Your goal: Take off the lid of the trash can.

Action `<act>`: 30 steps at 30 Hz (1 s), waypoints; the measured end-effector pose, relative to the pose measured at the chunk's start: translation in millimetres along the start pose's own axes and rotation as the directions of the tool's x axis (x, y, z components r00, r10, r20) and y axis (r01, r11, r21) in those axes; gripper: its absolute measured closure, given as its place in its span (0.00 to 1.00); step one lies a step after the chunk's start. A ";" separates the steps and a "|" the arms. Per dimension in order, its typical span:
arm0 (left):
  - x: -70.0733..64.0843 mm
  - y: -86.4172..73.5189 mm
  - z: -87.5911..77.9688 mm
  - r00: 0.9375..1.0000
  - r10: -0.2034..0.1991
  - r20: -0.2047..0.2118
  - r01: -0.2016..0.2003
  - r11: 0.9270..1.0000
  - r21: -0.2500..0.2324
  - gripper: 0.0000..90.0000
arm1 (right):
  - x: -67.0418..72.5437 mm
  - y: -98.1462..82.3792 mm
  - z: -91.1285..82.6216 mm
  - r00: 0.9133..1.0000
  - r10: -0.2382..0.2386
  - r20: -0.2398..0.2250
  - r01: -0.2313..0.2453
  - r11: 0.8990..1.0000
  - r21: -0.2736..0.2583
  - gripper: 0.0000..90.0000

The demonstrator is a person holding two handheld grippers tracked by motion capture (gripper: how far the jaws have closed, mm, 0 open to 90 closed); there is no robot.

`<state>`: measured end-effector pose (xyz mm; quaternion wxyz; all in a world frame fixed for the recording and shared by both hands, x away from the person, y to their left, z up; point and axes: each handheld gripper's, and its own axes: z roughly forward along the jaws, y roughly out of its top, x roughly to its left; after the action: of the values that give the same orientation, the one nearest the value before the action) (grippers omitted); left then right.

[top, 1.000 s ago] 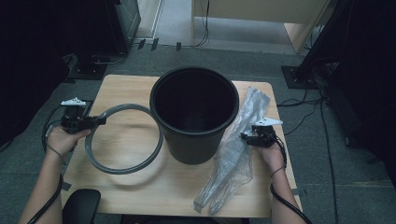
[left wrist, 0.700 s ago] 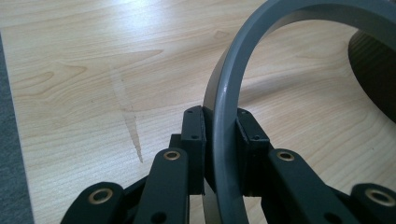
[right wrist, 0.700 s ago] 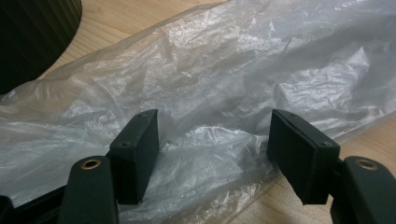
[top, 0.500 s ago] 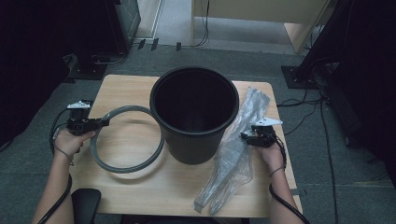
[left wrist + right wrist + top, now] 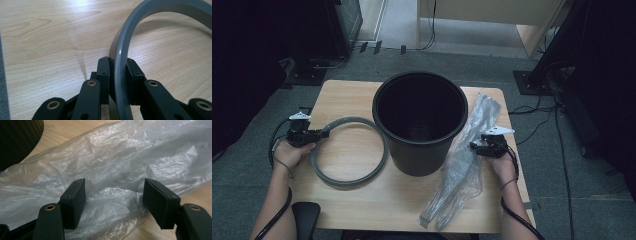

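A grey plastic ring (image 5: 346, 183) lies on the left half of the wooden table (image 5: 362, 210), beside a tall black bucket (image 5: 419, 155). My left gripper (image 5: 319, 134) is shut on the ring's left edge. In the left gripper view the pads (image 5: 103, 72) squeeze the ring's band (image 5: 122, 57) just above the wood. A crumpled clear plastic bag (image 5: 462, 170) stretches along the table's right side. My right gripper (image 5: 473, 146) is at the bag's right edge, open. In the right gripper view (image 5: 113, 195) the bag (image 5: 120, 157) lies between and beyond the spread jaws.
The bucket stands upright in the middle of the table, between the two hands. A dark chair back (image 5: 304, 217) sits at the near left edge. Cables and black stands ring the table on the grey carpet (image 5: 562, 200).
My left gripper has carried the ring slightly right and lower, closer to the table and the bucket. The right gripper has stayed in place over the bag.
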<state>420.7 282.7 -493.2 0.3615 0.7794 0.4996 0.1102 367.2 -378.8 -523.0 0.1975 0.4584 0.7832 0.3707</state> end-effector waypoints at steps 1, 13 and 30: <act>-0.2 -0.3 0.6 1.000 0.002 0.001 -0.002 1.000 0.000 0.84 | 0.1 0.0 -0.1 1.000 -0.001 -0.002 0.001 1.000 0.000 0.42; -0.5 -4.6 11.5 1.000 0.000 0.010 0.000 1.000 -0.013 0.83 | 3.5 0.4 -0.3 0.999 -0.027 -0.031 0.026 1.000 -0.012 0.61; 0.3 -10.1 12.7 1.000 0.018 0.011 -0.017 0.997 -0.069 0.72 | 7.4 3.0 2.5 0.998 -0.040 -0.040 0.039 0.999 -0.019 0.83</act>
<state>420.5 279.7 -509.2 0.3901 0.7715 0.4866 0.1258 366.9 -370.5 -522.2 0.1932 0.4334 0.7925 0.3832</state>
